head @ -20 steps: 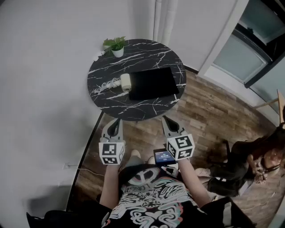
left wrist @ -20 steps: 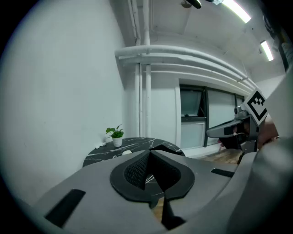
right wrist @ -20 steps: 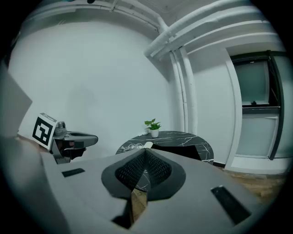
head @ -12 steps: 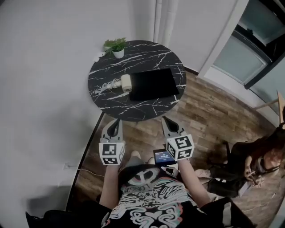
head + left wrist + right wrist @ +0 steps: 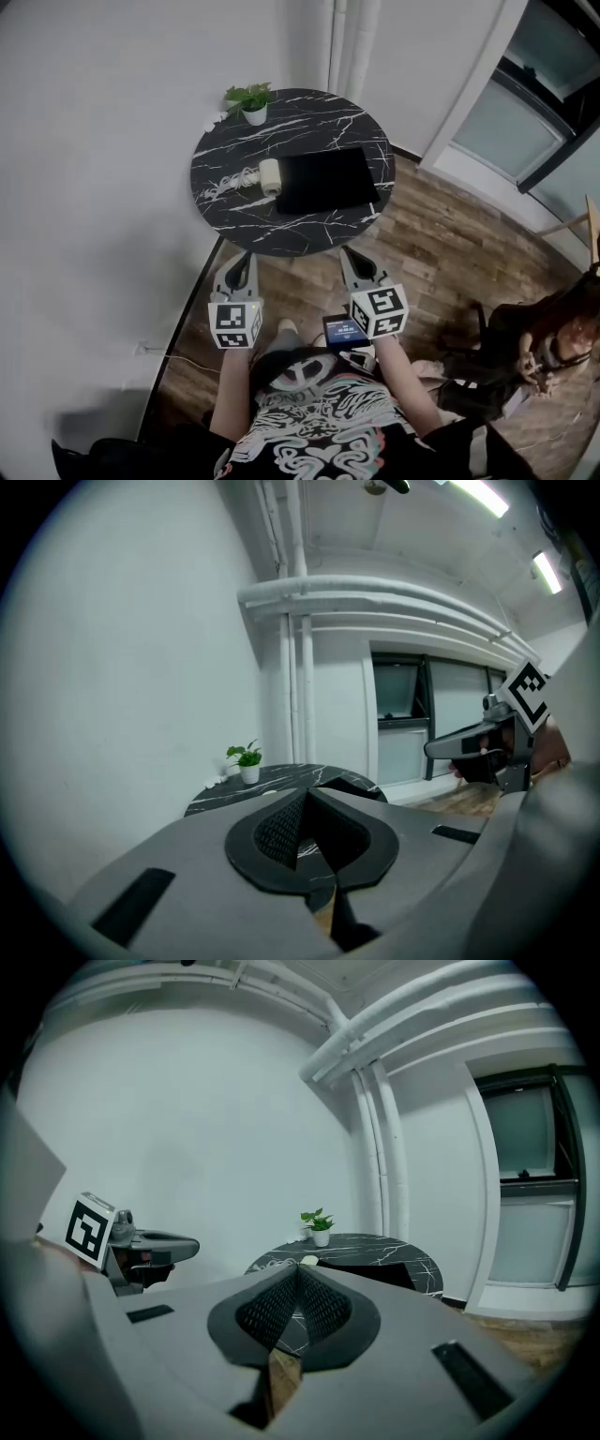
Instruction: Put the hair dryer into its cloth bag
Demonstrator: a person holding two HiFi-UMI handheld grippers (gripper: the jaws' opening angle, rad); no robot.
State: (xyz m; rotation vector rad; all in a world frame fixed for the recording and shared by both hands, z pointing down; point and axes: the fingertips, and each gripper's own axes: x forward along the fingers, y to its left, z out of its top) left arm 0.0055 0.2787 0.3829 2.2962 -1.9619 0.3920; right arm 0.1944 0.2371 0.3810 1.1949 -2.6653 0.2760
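Nothing done yet: the dryer (image 5: 269, 175) lies on the table (image 5: 281, 234), just beside the flat black bag (image 5: 326, 180). Left gripper (image 5: 246, 258) and right gripper (image 5: 348, 255) hover short of the table, fingers pressed together, empty. Grabbing, opening and bagging all remain.

No readable text in any view.
The left cube (image 5: 234, 323) and the right cube (image 5: 380, 310), each set behind its own jaws, carried black-and-white square markers: block patterns only, no letters or numbers. A small lit screen (image 5: 345, 329), just beside the right cube and behind those jaws, showed marks too small to read. The shirt (image 5: 319, 427) bore a swirling print, no words legible.
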